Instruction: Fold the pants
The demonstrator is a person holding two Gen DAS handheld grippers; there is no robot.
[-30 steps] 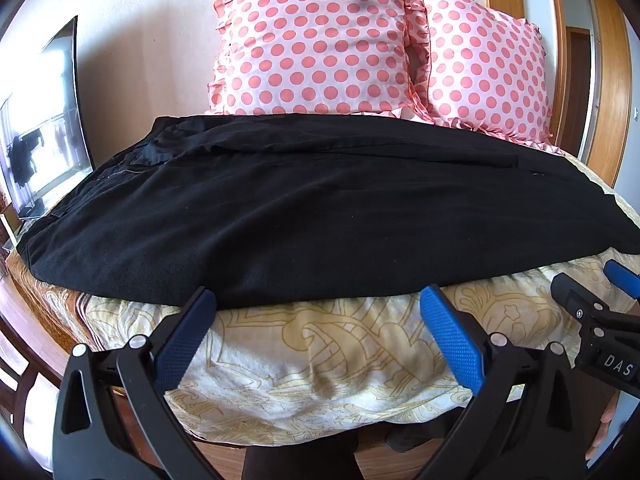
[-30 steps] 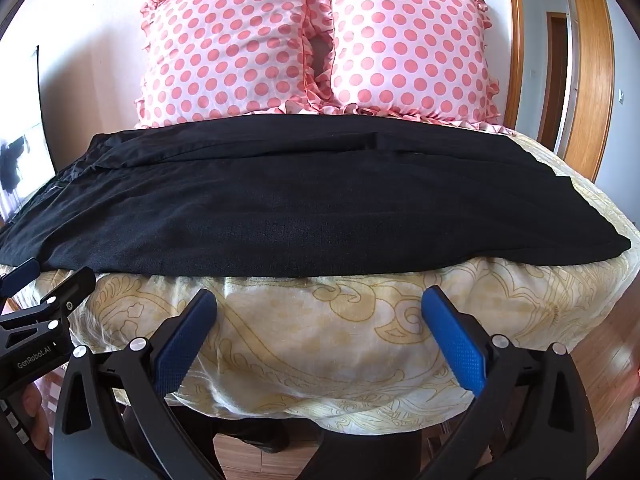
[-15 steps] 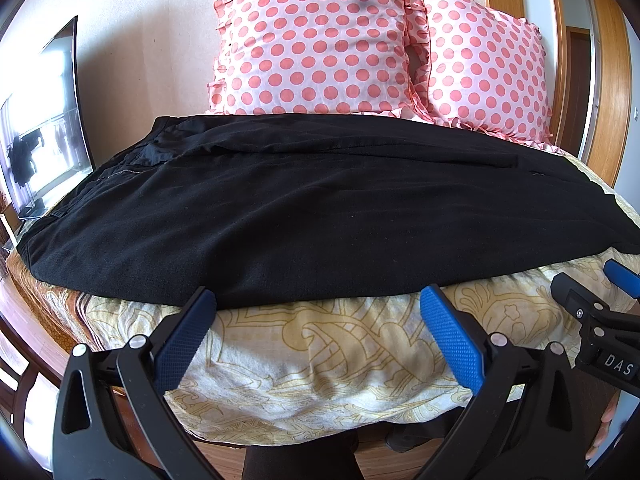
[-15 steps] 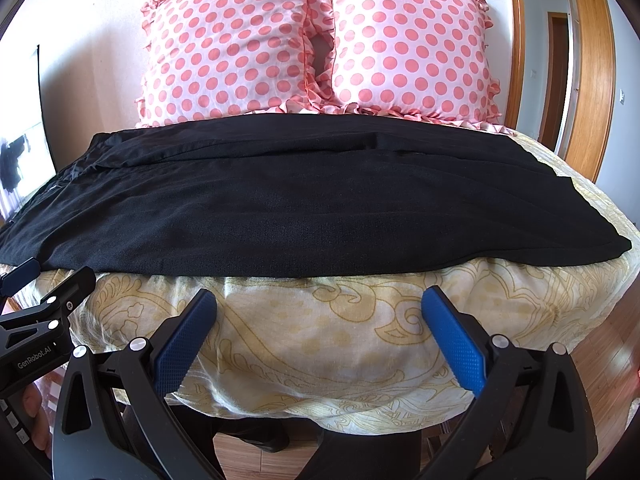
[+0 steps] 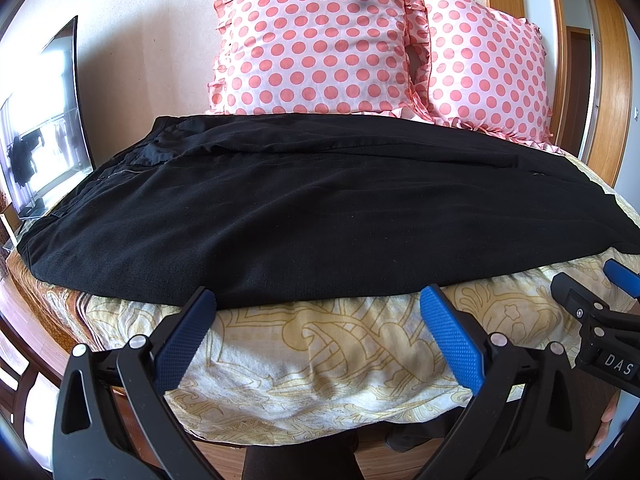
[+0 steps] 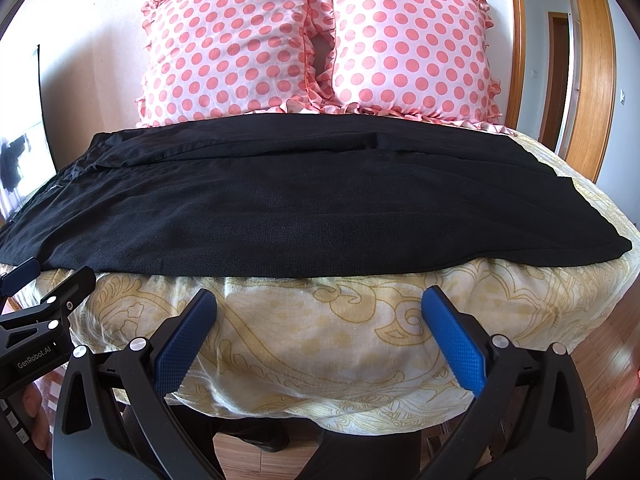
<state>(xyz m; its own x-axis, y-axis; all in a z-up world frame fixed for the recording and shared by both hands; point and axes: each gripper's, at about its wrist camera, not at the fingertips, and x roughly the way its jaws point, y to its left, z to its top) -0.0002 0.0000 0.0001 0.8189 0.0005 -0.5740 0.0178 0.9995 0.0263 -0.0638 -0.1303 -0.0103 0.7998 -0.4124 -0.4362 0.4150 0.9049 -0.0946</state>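
A pair of black woven-fabric pants [image 5: 320,208] lies spread flat, lengthwise, across a bed covered in a cream sheet with a gold scroll pattern [image 5: 320,356], the waistband end toward our left and the leg hems toward our right. We hold both tools just short of the near edge of the mattress. Our left gripper [image 5: 318,320], a black two-finger clamp with blue ribbed pads, stands with its jaws spread wide and nothing between them; the tip of its left pad sits just at the near hem of the pants. Our right gripper [image 6: 319,320], of the same make, is likewise released and bare, its pads over the patterned sheet and a little apart from the cloth. Each tool shows at the edge of the other's view. Behind the pants, two pink ruffled cushions with coral polka dots [image 6: 316,40] stand side by side against the pale wall. A dark flat screen [image 5: 44,120] stands at the far left.
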